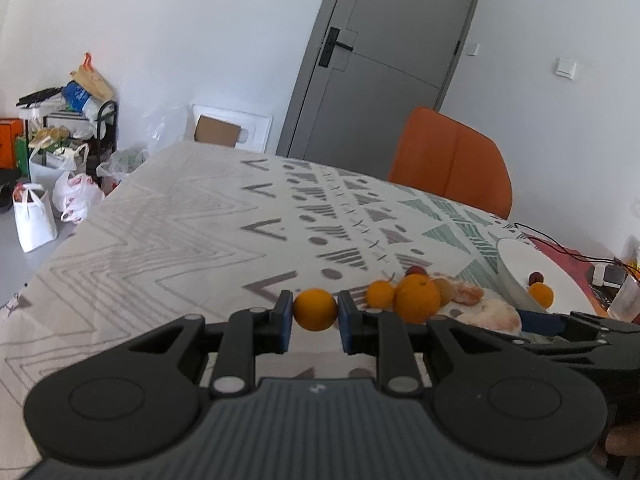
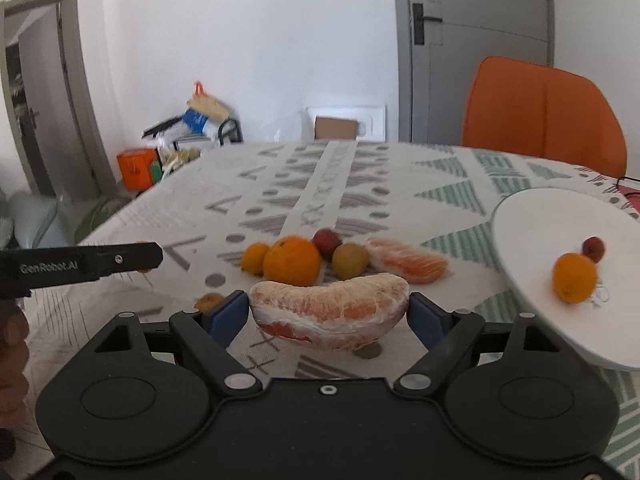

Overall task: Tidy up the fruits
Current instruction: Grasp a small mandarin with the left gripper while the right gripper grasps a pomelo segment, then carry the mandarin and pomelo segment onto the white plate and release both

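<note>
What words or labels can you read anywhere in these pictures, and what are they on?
"GenRobot.AI": white print on the side of the left claw, seen from the right wrist view.
Bags on the floor carry red print, too blurred to read.
Nothing else is legible.

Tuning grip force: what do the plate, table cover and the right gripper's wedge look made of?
Plate: matte white, probably ceramic or melamine; no glare.
Table cover: printed woven fabric, soft creases.
Pomelo wedge: peeled fruit, white membrane over pink pulp, soft, between the right gripper pads.
</note>
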Motion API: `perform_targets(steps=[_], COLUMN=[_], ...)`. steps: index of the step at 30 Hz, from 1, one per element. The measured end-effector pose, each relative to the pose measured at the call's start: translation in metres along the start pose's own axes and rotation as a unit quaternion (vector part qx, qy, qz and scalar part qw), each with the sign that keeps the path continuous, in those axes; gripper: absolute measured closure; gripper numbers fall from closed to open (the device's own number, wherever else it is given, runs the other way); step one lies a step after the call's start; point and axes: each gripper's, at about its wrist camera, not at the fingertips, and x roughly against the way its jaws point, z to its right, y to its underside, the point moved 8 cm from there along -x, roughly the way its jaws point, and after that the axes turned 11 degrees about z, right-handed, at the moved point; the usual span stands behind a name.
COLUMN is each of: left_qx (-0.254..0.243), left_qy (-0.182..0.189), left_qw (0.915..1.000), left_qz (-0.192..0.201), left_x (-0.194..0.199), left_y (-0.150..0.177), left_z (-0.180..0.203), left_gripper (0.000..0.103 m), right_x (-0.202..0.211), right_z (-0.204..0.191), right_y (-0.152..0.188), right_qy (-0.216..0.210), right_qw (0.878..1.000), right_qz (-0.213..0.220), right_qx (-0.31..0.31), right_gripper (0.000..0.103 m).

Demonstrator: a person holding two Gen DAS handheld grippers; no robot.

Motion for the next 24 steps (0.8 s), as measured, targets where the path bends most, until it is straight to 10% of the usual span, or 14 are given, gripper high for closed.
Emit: perform_targets(steps=[24], left_qx=[-0.057], left_qy=[0.053], left_qw=[0.9969], left_qz=[0.007], left_x=[0.0], left_y=[-0.002], left_z=[0.093], left_gripper=[0.081], right_x=[0.071], right_z=[0.073], right_y=[-0.023], right_qy=[0.054], right_qw=[0.993], right_qz=[0.092], right_qx=[-0.042], right_gripper=[0.02])
